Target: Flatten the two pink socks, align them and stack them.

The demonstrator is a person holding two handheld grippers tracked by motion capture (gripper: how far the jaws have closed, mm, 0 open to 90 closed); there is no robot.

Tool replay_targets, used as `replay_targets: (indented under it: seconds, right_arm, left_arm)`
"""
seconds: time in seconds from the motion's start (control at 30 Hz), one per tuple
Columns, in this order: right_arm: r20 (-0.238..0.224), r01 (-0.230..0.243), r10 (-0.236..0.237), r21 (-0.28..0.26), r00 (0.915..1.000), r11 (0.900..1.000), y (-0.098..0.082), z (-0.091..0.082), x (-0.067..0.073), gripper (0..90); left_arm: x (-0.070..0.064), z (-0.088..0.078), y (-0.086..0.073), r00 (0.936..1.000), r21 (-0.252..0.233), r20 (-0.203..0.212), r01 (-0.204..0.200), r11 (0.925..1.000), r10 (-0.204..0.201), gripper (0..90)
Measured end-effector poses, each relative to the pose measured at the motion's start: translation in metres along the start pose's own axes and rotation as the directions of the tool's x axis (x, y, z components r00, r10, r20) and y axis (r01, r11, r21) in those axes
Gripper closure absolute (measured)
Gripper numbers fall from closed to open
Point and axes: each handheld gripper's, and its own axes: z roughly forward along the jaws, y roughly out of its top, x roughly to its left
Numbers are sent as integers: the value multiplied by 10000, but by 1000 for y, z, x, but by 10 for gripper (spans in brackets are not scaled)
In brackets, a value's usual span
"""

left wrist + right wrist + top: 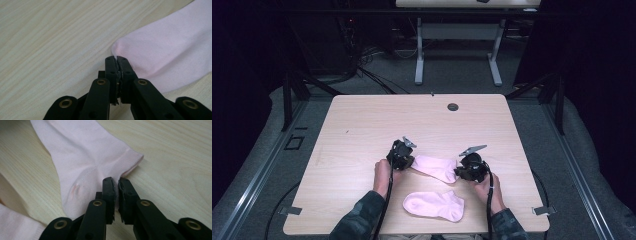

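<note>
A pink sock [434, 167] lies flat on the wooden table [362, 125], stretched between my two grippers. My left gripper [411, 161] is at its left end; in the left gripper view the jaws [116, 59] are shut on the edge of the sock's rounded toe [170, 50]. My right gripper [458, 172] is at its right end; in the right gripper view the jaws [115, 181] pinch the cuff edge of the sock [82, 162]. A second pink sock [434, 205] lies loose nearer the front edge, and its corner [15, 225] shows beside the right gripper.
A round cable hole [453, 106] sits near the table's far edge. The far and left parts of the tabletop are bare wood. Another table's white legs [419, 55] stand on the floor behind, with cables nearby.
</note>
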Motion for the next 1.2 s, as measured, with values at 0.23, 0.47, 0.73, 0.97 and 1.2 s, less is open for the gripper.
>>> replay_targets:
  seconds: [0.23,0.47,0.73,0.97,1.2]
  right_arm:
    - [-133,-194,192,-131,9997,9997,-2,-1,-3,855]
    - [-315,-17,-6,-717,9995,9974,0,-33,4,855]
    - [-862,458,-564,-1202,9947,9917,-4,-86,28,852]
    - [-1238,866,-966,-843,9876,9927,-19,-104,49,849]
    - [-1586,1097,-1053,195,9817,9938,-44,-82,63,848]
  left_arm:
    - [1,-4,-1,9994,-167,219,263,9995,-259,893]
    - [-4,-36,-2,9954,-510,488,848,9951,-823,892]
    - [-19,-86,-18,9914,-1366,900,1063,9849,-945,892]
    - [-45,-119,-52,9909,-1697,1021,1037,9800,-872,892]
    - [-74,-108,-92,9947,-1331,679,852,9874,-767,892]
